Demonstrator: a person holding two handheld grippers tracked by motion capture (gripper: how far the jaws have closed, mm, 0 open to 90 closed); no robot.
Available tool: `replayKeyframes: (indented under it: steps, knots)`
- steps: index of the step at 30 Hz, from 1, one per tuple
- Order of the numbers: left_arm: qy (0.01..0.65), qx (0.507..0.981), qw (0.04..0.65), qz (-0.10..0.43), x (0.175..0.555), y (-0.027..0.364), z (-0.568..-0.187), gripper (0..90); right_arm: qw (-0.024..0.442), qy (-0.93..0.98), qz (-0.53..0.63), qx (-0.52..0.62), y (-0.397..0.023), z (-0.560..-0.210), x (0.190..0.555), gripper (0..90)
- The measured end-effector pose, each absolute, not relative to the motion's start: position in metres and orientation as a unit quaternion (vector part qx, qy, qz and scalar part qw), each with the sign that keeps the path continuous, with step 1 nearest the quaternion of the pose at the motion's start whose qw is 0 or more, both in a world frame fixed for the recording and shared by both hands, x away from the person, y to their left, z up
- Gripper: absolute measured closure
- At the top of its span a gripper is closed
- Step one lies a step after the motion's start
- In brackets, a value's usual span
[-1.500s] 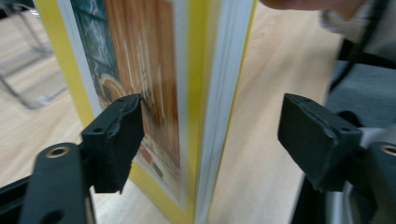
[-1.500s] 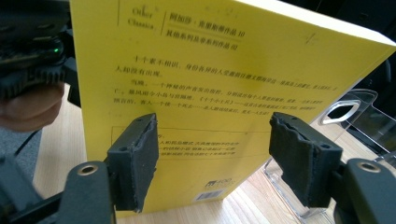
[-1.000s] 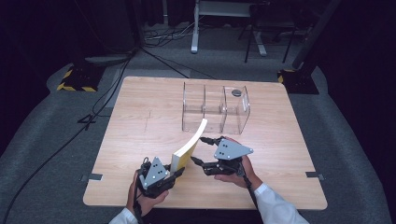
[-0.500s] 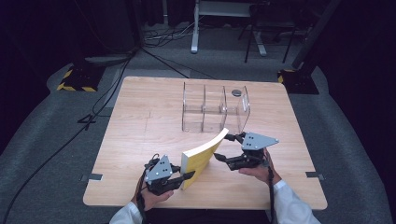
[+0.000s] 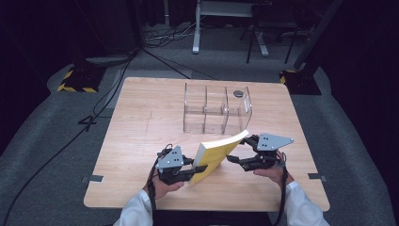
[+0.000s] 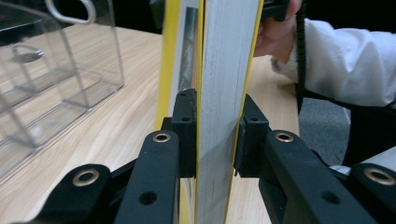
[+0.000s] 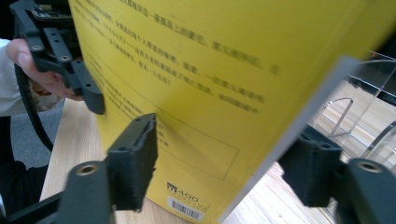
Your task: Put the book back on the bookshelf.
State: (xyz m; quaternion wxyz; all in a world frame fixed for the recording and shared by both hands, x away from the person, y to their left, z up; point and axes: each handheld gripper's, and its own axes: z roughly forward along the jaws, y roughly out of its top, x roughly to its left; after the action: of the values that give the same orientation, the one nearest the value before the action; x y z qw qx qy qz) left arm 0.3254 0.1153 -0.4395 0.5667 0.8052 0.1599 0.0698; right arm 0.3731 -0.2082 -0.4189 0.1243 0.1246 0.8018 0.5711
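A thick yellow paperback book leans over to the right above the table's front middle, its lower end low by my left gripper. My left gripper is shut on the book's lower end; in the left gripper view both pads press the page block edge-on. My right gripper stands open at the book's raised right end. In the right gripper view the yellow back cover, with printed text and a barcode, lies between the wide-apart jaws without being pinched.
A clear acrylic organiser with three compartments stands on the wooden table beyond the book, and a small dark round object lies at its far right corner. Black cables and stands sit on the floor behind.
The book has tipped from nearly upright to a low lean toward the right. My right gripper moved right and slightly forward with its upper end; the left gripper kept its hold.
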Motion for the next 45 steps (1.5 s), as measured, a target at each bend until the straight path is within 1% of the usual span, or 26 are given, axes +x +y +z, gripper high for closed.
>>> replayKeyframes:
  steps: [4, 6, 9, 12, 15, 20, 23, 25, 30, 34, 40, 41, 43, 44, 45]
  knots:
    - [0.163, 0.815, 0.549, 0.081, 0.323, 0.124, -0.443, 74.3, 0.132, 0.808, 0.564, 0.112, -0.196, -0.421, 0.371, 35.4]
    - [0.169, 0.821, 0.539, 0.085, 0.323, 0.128, -0.444, 74.1, 0.131, 0.807, 0.566, 0.109, -0.192, -0.421, 0.37, 37.7]
    - [0.181, 0.821, 0.534, 0.094, 0.324, 0.136, -0.445, 72.6, 0.129, 0.803, 0.572, 0.106, -0.188, -0.421, 0.371, 43.7]
    - [0.19, 0.818, 0.533, 0.103, 0.325, 0.142, -0.444, 70.2, 0.132, 0.806, 0.567, 0.107, -0.184, -0.421, 0.371, 43.7]
    - [0.207, 0.811, 0.536, 0.112, 0.328, 0.15, -0.444, 66.0, 0.124, 0.804, 0.572, 0.103, -0.184, -0.422, 0.372, 48.0]
    - [0.204, 0.814, 0.53, 0.123, 0.329, 0.154, -0.443, 64.4, 0.115, 0.805, 0.575, 0.089, -0.185, -0.422, 0.369, 49.9]
    - [0.207, 0.814, 0.527, 0.126, 0.329, 0.157, -0.443, 62.1, 0.102, 0.806, 0.578, 0.078, -0.188, -0.422, 0.367, 55.1]
    - [0.205, 0.814, 0.53, 0.12, 0.328, 0.159, -0.443, 60.7, 0.091, 0.808, 0.579, 0.063, -0.189, -0.422, 0.364, 56.3]
    - [0.194, 0.817, 0.53, 0.119, 0.326, 0.159, -0.443, 60.3, 0.08, 0.814, 0.574, 0.034, -0.189, -0.422, 0.356, 57.7]
    - [0.186, 0.82, 0.529, 0.114, 0.326, 0.159, -0.442, 61.8, 0.072, 0.816, 0.572, 0.033, -0.186, -0.424, 0.357, 57.6]
    - [0.19, 0.815, 0.534, 0.117, 0.331, 0.156, -0.441, 62.4, 0.055, 0.817, 0.572, 0.035, -0.183, -0.428, 0.36, 58.1]
    - [0.19, 0.815, 0.534, 0.119, 0.333, 0.154, -0.441, 62.3, 0.056, 0.818, 0.571, 0.035, -0.182, -0.429, 0.36, 58.7]
    - [0.188, 0.815, 0.535, 0.119, 0.336, 0.148, -0.442, 62.1, 0.07, 0.816, 0.573, 0.041, -0.185, -0.428, 0.359, 64.4]
    - [0.188, 0.815, 0.536, 0.115, 0.337, 0.145, -0.443, 62.1, 0.07, 0.815, 0.574, 0.045, -0.188, -0.427, 0.359, 64.6]
    - [0.188, 0.815, 0.536, 0.115, 0.337, 0.145, -0.443, 62.1, 0.072, 0.813, 0.575, 0.048, -0.191, -0.427, 0.36, 67.3]
